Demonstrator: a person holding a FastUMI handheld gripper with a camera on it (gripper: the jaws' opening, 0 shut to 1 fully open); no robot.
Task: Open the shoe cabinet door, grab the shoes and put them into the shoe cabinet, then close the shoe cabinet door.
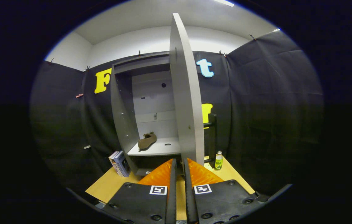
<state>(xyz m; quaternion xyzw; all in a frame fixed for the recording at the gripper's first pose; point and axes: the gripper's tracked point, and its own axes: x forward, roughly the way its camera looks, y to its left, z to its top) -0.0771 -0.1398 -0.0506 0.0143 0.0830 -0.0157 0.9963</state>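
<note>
Gripper [178, 161] fingers nearly together, narrow gap, nothing between them; tips sit just below the bottom edge of the open grey cabinet door [186, 93], possibly touching it, hard to tell. Door stands edge-on toward the camera. Grey open-fronted shoe cabinet [123, 118] beyond, on the light wooden table [107, 186]. Brown shoe [147, 140] lies on the cabinet's shelf. Books [119, 163] stand left of the cabinet, a small green-labelled bottle [218, 160] right.
</note>
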